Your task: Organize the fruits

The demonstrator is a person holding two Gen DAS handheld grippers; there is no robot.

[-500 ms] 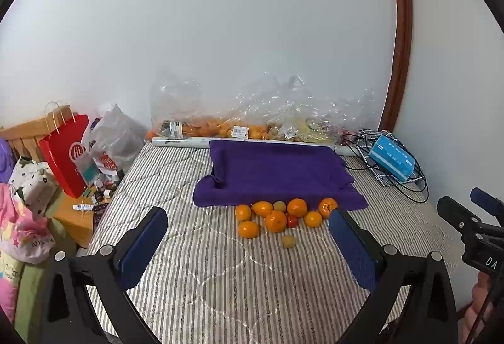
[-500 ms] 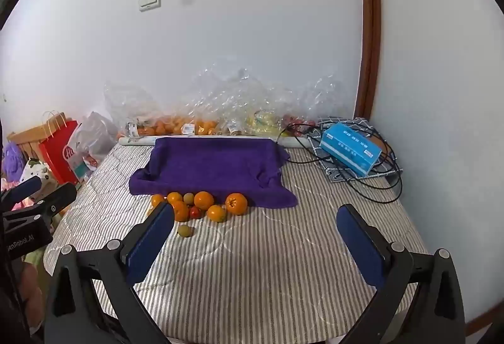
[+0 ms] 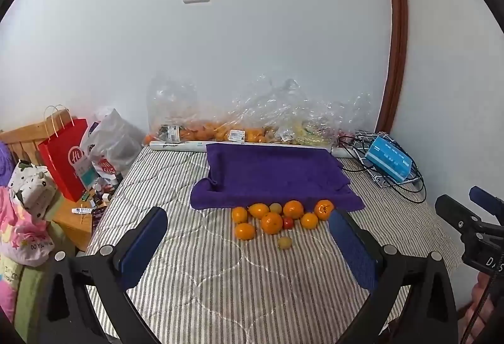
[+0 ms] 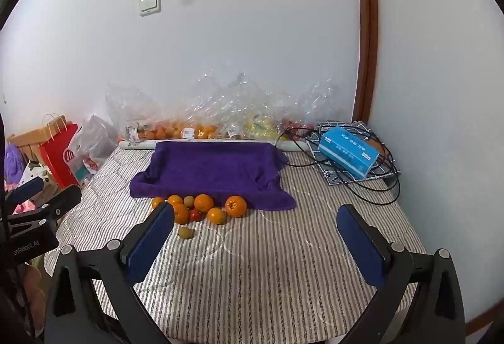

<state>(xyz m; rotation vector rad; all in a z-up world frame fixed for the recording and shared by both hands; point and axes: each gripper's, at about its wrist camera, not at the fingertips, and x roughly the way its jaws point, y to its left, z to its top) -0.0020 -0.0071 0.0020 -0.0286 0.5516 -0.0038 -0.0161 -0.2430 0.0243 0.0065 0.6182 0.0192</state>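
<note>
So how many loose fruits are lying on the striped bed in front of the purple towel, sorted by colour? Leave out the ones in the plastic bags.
Orange fruits: 7
Yellow-green fruits: 2
Red fruit: 1
Total: 10

Fruit inside clear plastic bags (image 3: 252, 123) blurred behind crinkled film, kinds unclear. Blue box (image 4: 348, 151) print too small. Leftmost orange (image 4: 156, 202) partly hidden by pad.
</note>
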